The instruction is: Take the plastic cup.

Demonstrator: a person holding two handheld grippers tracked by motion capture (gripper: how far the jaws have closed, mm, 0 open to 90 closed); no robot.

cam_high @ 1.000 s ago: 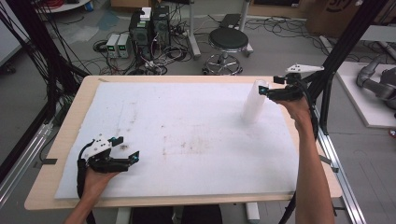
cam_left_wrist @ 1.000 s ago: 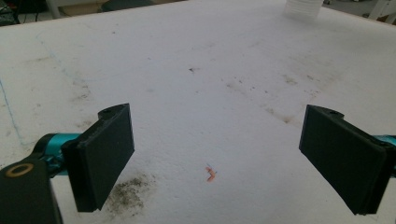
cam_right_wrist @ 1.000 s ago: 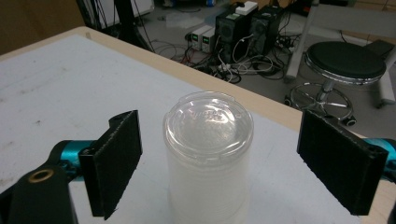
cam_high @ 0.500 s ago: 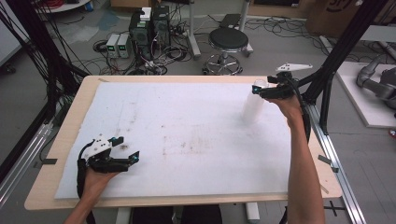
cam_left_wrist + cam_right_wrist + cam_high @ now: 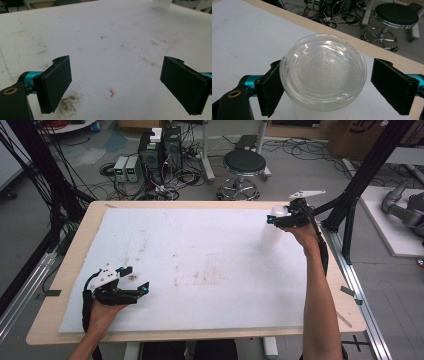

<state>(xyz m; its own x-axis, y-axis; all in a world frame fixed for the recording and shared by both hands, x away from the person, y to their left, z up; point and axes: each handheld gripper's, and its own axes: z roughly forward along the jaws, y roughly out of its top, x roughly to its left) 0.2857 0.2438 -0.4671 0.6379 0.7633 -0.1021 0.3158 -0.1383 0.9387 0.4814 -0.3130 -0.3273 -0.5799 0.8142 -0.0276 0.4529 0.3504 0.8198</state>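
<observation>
A tall translucent plastic cup (image 5: 272, 235) with a clear round lid (image 5: 323, 72) stands upright at the far right of the white foam board (image 5: 200, 250). My right gripper (image 5: 275, 220) is at the level of its top, with the lid between the open jaws. In the right gripper view the left pad (image 5: 270, 91) lies against the lid's rim while the right pad (image 5: 393, 88) stands clear of it. My left gripper (image 5: 137, 280) rests near the board's front left corner, open with nothing between its pads (image 5: 56, 85). The cup's base (image 5: 161, 3) shows far off in the left gripper view.
The board covers most of a wooden table (image 5: 90, 215). A small red scrap (image 5: 111, 93) and dark smudges lie on the foam by the left gripper. Behind the table stand a stool (image 5: 244, 165) and computer boxes (image 5: 160, 150). Black frame posts (image 5: 360, 185) rise at the right.
My right gripper has moved left and slightly down, from beside the cup's top to around the lid. The left gripper has stayed in place.
</observation>
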